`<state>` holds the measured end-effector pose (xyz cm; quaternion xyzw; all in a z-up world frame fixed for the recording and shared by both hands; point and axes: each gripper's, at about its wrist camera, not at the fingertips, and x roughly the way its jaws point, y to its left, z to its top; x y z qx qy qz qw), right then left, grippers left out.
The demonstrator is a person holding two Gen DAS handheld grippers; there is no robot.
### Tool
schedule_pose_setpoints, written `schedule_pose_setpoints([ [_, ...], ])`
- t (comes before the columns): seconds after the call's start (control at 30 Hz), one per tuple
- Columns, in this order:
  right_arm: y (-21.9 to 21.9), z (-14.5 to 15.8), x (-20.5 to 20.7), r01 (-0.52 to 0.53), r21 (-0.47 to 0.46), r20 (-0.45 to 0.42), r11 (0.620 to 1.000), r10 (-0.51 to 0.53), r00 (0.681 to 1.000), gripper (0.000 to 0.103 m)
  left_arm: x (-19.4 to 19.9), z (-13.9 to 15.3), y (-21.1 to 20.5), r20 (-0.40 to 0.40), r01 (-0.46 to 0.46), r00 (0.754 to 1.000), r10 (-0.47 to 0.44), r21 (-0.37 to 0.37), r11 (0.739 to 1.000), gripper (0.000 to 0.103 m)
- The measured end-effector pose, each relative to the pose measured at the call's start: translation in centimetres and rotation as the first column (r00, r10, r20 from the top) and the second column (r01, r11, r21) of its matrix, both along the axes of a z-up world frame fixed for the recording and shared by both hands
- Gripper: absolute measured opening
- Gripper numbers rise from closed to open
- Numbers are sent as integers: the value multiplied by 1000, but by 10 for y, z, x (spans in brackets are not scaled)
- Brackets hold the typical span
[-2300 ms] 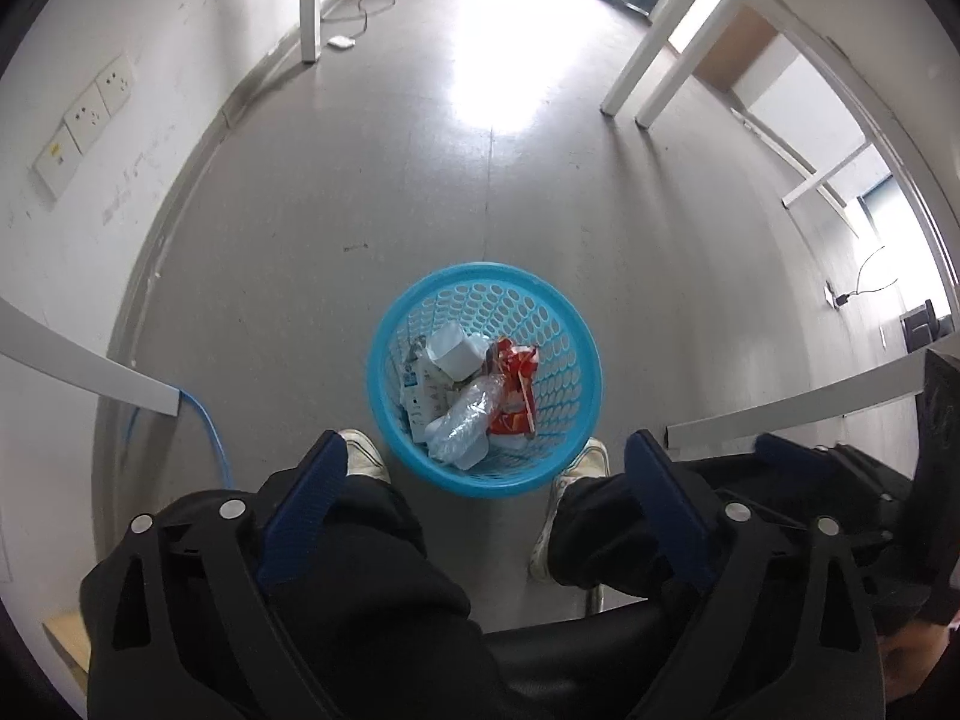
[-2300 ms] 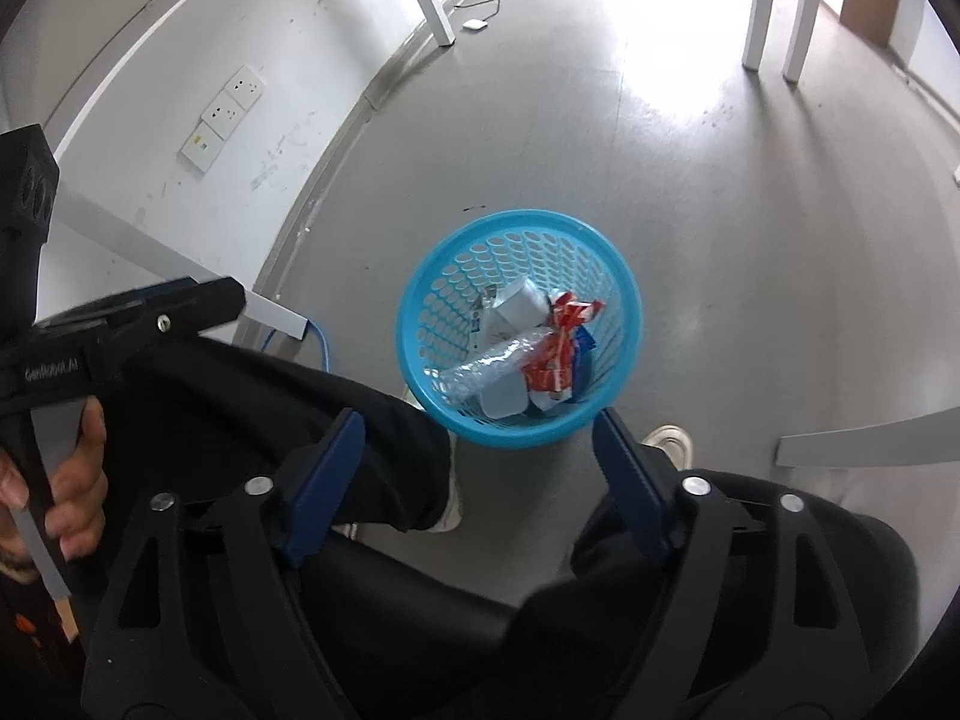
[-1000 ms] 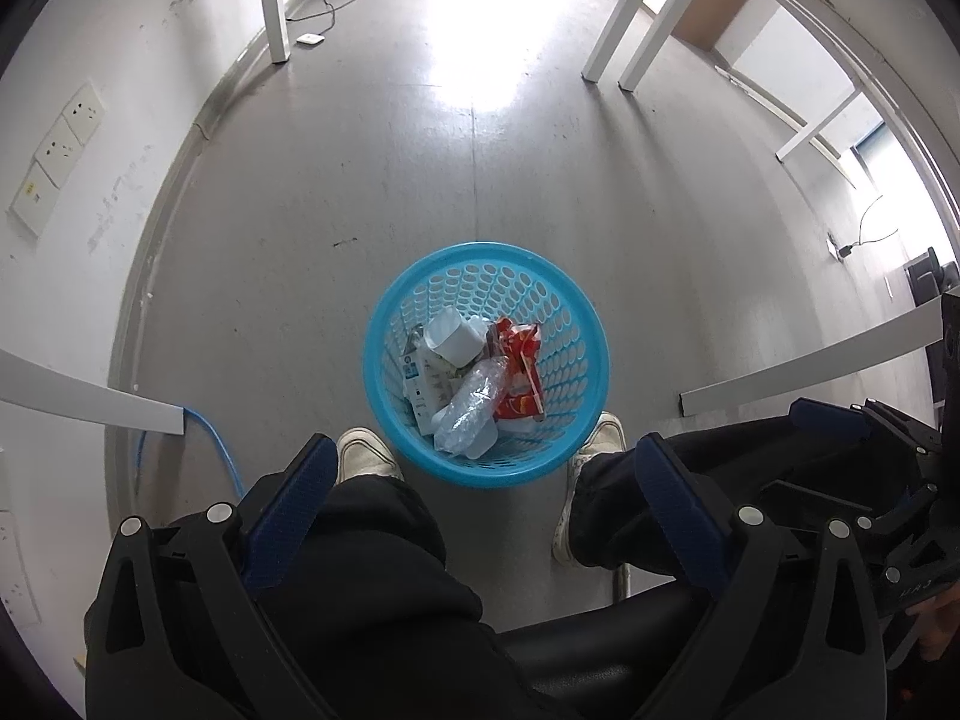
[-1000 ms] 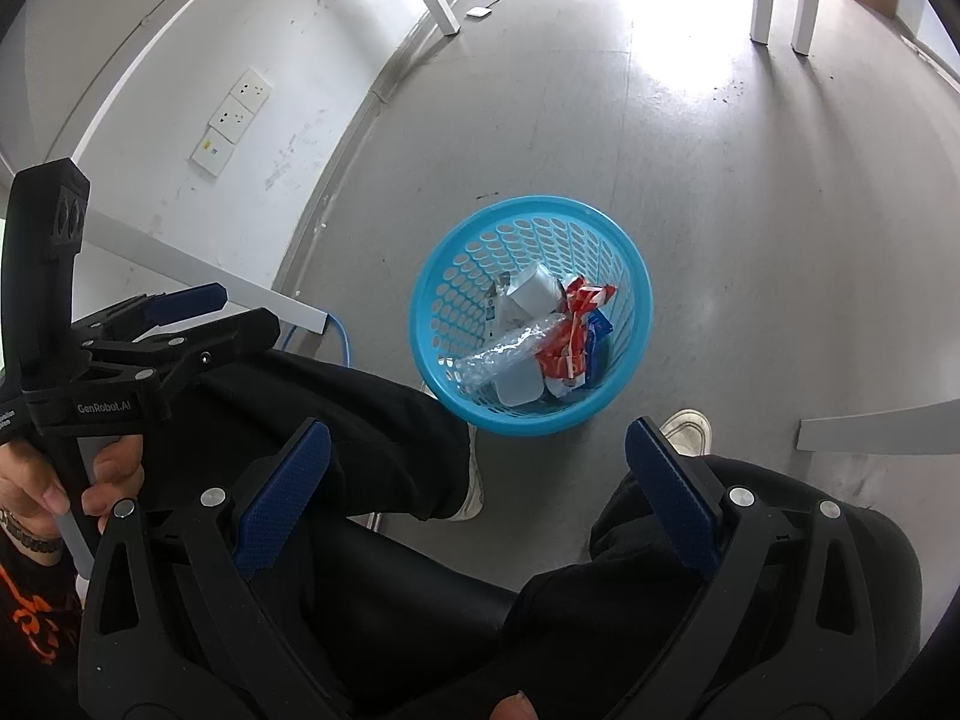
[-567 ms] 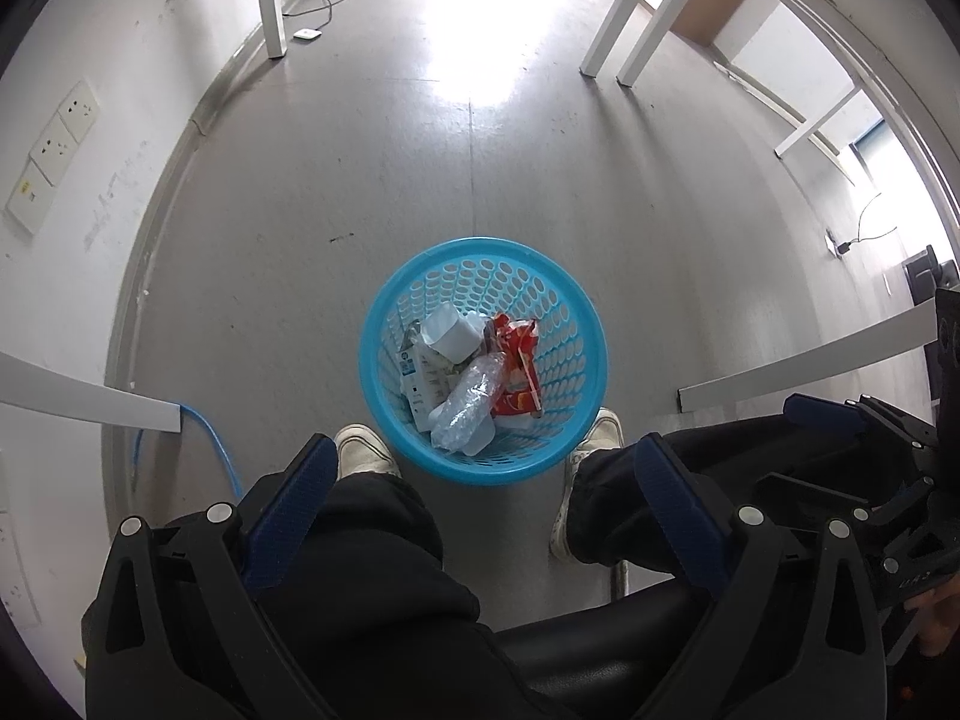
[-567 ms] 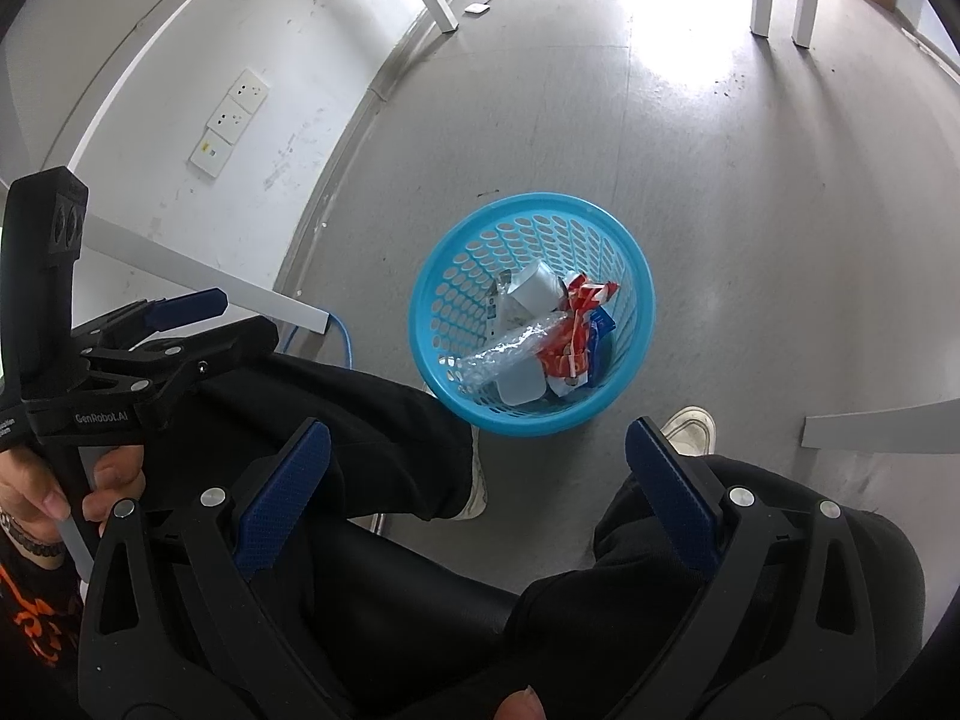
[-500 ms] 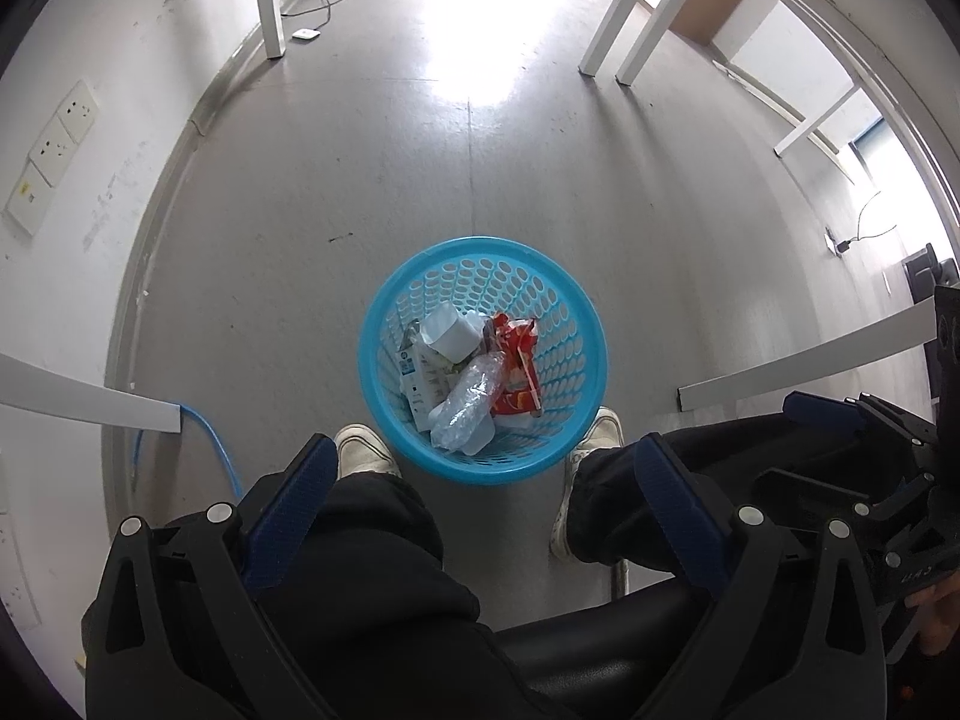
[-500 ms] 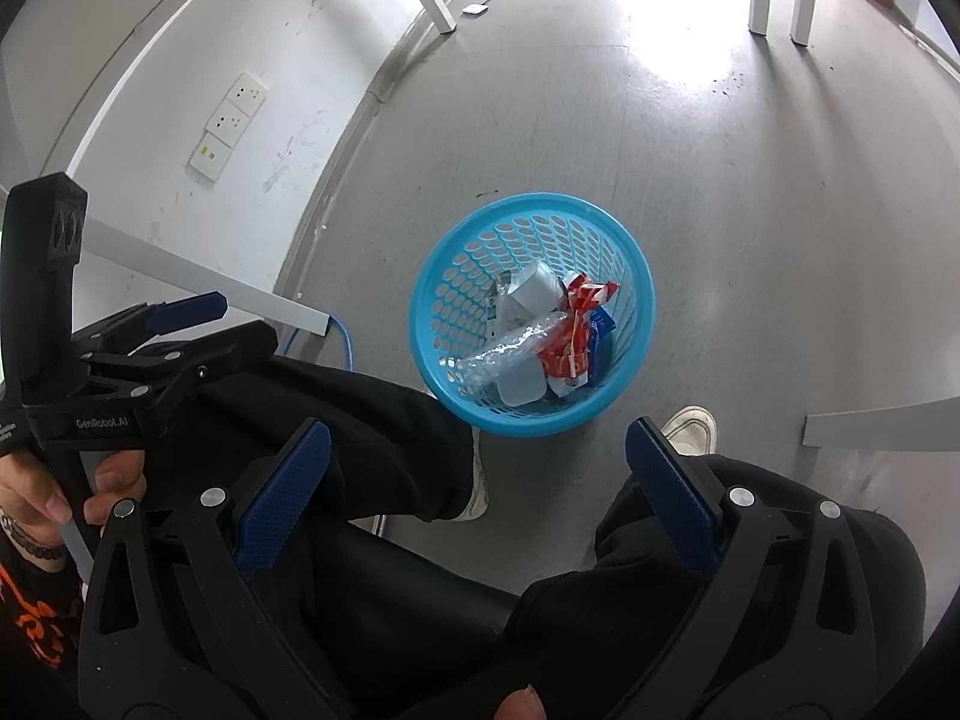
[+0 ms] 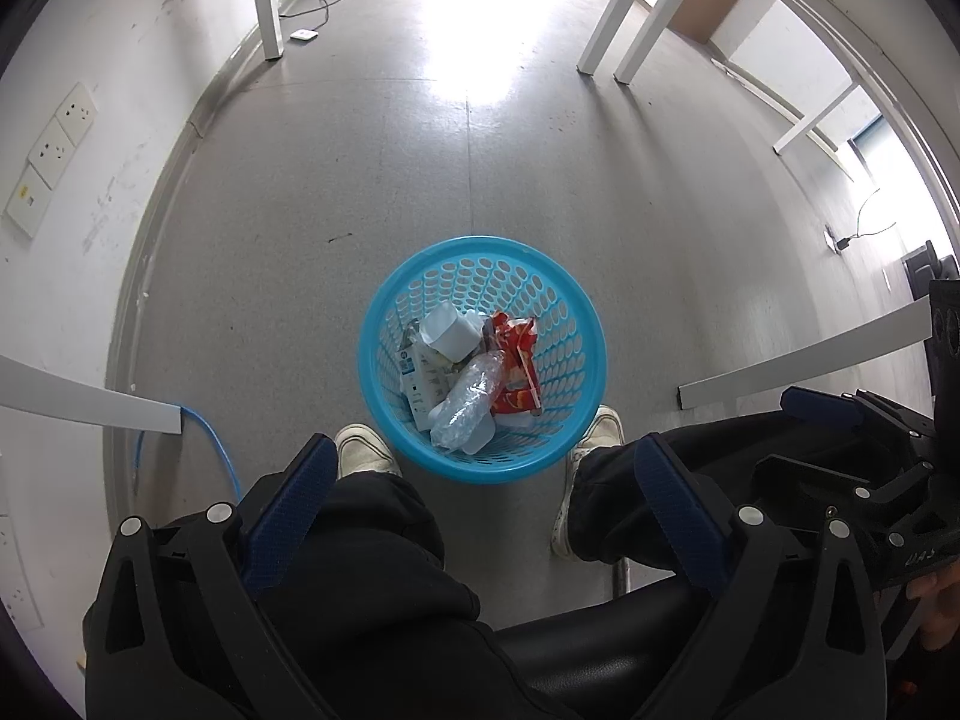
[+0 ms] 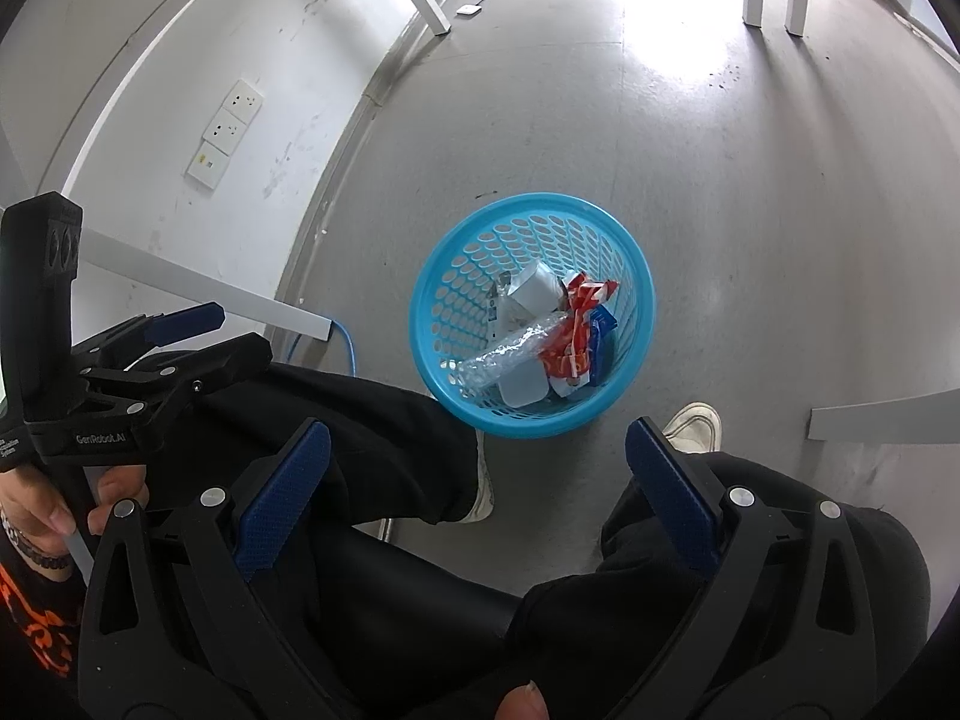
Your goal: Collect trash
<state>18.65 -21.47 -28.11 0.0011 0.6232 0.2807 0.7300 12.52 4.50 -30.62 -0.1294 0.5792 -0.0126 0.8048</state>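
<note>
While both claws wide and empty, blue basket (image 9: 372, 372) with crushed bottle (image 9: 468, 399), red wrapper (image 9: 517, 360), white cup (image 9: 449, 333).

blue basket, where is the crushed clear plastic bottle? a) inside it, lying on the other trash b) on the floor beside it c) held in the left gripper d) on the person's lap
a: the crushed clear plastic bottle lies inside the blue basket, on top of the other trash, next to a red snack wrapper; both grippers are open and empty.
</note>
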Motion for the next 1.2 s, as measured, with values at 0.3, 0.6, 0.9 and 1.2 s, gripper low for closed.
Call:
schedule_pose_setpoints([
  [0.3,-2,-1,2,10,9,-14,1000,-10,1000,94,-1,-1,0,-6,1,1000,-1,0,1000,97],
  [0.6,-3,-2,4,10,15,-20,1000,-9,1000,94,-2,-1,-2,-7,6,1000,-6,0,1000,97],
  [0.9,-3,-2,5,9,14,-20,1000,-9,1000,94,-3,-2,-3,-7,10,1000,-10,4,1000,97],
  [1.2,-3,-3,4,9,14,-22,1000,-9,1000,94,-4,-6,-1,-24,21,1000,-21,-2,1000,97],
])
